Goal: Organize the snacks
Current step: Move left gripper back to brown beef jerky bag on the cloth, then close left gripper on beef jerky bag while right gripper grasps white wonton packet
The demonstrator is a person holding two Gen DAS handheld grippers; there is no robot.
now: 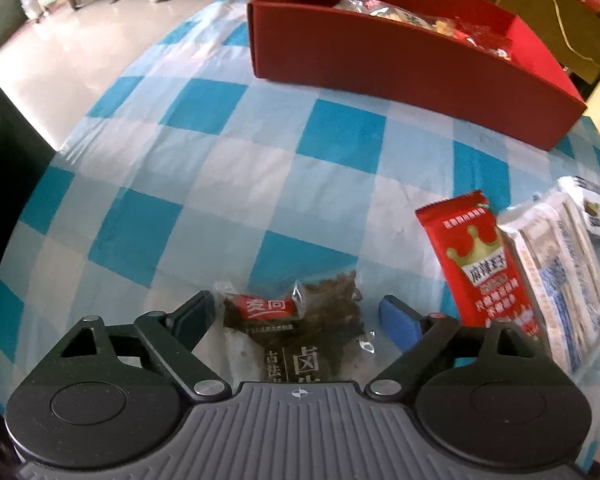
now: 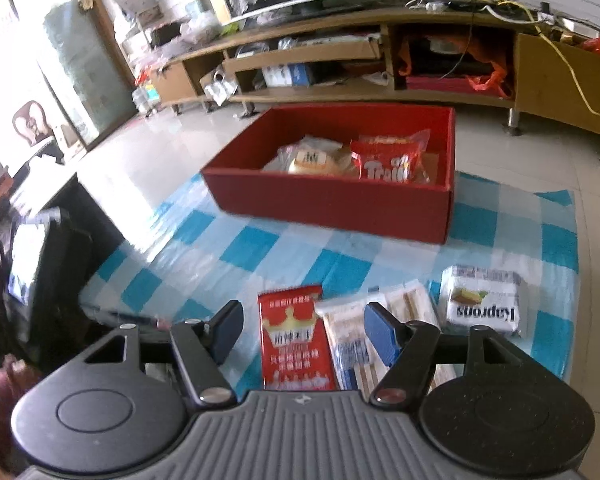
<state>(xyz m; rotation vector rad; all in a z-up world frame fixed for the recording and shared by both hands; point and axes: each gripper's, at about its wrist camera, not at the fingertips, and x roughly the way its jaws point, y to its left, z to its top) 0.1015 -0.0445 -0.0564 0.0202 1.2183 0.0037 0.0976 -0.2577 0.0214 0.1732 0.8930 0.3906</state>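
Your left gripper stands wide open and holds nothing; the clear dark braised-snack packet, bottom centre of frame, lies between its jaws, long axis pointing away. Your right gripper, equally open and empty, frames the red crown-printed sachet, with the red cardboard box beyond at upper centre.

The lower end of the dark packet is hidden under the left gripper body, and the red packet is cut off behind the right gripper. The box contents are blurred, their print unreadable.
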